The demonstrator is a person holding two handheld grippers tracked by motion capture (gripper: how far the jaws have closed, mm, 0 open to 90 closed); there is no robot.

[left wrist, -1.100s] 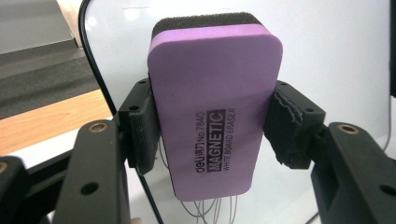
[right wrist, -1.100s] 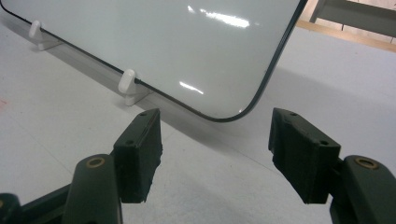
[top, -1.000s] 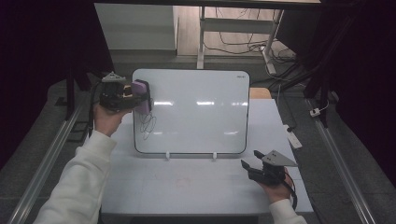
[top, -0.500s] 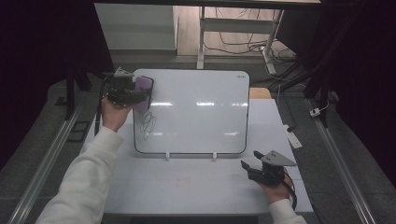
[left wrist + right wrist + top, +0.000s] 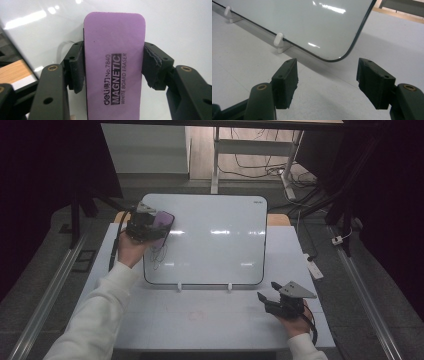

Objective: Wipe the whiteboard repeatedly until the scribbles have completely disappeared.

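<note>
Purple eraser: clamped between the jaws of the left hand-held gripper, at the whiteboard's upper left corner
Step in hand: wiping; thin pen scribbles remain just below the eraser
Next move: press flat and sweep down over the marks
Right hand-held gripper: jaws apart, empty, over the desk by the board's lower right corner

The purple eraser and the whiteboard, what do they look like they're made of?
The eraser looks like soft matte foam, probably EVA: its purple face is dull, with fine speckling and printed lettering, held between the left gripper pads. The whiteboard looks like glass or glossy coated steel: it mirrors the ceiling lights sharply and has a thin dark rim. Which of the two is unclear.
</note>
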